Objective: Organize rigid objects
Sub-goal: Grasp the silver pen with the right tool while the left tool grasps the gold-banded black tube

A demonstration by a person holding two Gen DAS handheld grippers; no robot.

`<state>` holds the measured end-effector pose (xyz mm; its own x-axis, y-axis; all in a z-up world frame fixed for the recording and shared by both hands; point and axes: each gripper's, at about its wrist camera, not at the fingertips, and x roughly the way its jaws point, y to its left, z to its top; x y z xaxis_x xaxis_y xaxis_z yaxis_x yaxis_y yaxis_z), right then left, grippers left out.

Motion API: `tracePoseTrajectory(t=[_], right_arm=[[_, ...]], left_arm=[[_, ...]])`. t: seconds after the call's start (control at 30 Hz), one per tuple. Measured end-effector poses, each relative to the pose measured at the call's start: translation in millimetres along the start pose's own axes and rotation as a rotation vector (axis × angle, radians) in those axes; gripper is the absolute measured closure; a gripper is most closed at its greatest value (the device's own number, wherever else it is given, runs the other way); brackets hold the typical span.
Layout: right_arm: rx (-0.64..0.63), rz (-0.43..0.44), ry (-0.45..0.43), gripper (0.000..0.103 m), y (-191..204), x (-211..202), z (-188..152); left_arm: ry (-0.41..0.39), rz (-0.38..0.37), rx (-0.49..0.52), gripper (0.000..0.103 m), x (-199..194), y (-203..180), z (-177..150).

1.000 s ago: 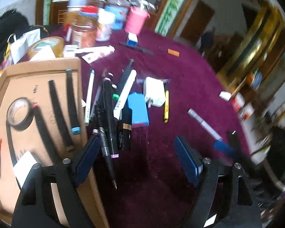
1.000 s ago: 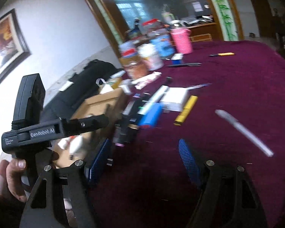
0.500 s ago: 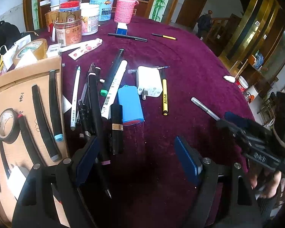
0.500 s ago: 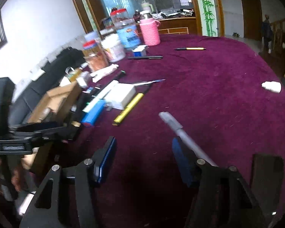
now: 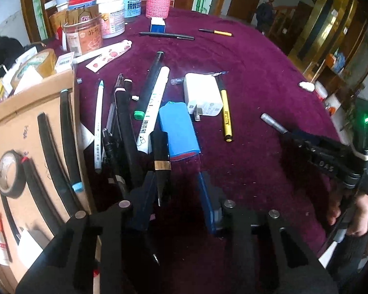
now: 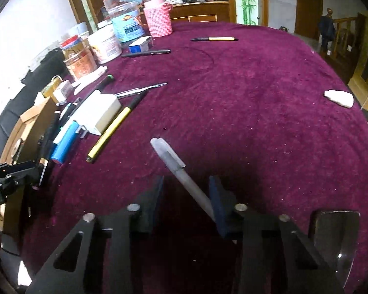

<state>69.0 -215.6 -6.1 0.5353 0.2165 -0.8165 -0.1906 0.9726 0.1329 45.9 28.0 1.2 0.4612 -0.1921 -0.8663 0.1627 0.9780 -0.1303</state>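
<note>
In the left wrist view my left gripper (image 5: pixel 176 196) hangs low over the purple cloth, jaws closing. A black tube with a gold band (image 5: pixel 160 161) lies between them, close by the left pad (image 5: pixel 144 196); the right pad stands apart from it. In the right wrist view a silver-grey pen (image 6: pixel 174 161) lies slantwise between the closing jaws of my right gripper (image 6: pixel 186 191). Its near end rests against the right pad (image 6: pixel 217 198), while the left pad is clear of it. The right gripper (image 5: pixel 331 161) also shows at the right edge, over that silver-grey pen (image 5: pixel 272 122).
A cardboard tray (image 5: pixel 2 122) at the left holds a tape roll (image 5: pixel 8 176) and black strips. Markers, a blue pack (image 5: pixel 179 132), a white charger (image 5: pixel 203 95) and a yellow pen (image 5: pixel 227 115) lie mid-table. Jars and a pink knitted cup (image 5: pixel 158 0) stand at the back.
Both pairs of jaws have narrowed. My left gripper has sunk onto the black gold-banded tube. My right gripper has swung over to the silver pen, which now lies between its jaws.
</note>
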Motion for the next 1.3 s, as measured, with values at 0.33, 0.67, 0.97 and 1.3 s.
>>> tracePoseTrajectory(t=[0.33,0.67,0.97,1.3], right_arm=[[-0.04,0.11,0.02,0.095,34.4,-8.2,-20.8],[-0.044,0.158,0.016,0.095,56.4,-9.1,-33.8],[-0.033,0.153,0.017,0.095,55.9,-9.8,-34.0],[-0.025,0.137,0.0,0.095,58.3,-8.7,-34.3]], left_arm=[[0.083,0.108,0.033,0.071,24.7,-0.2,9.5],[0.105,0.064,0.063,0.088,4.4,-1.3,-13.8],[0.116,0.008,0.063,0.088,7.6,-14.6,-20.6],[0.137,-0.073,0.155,0.021,28.0,-27.0,-10.1]])
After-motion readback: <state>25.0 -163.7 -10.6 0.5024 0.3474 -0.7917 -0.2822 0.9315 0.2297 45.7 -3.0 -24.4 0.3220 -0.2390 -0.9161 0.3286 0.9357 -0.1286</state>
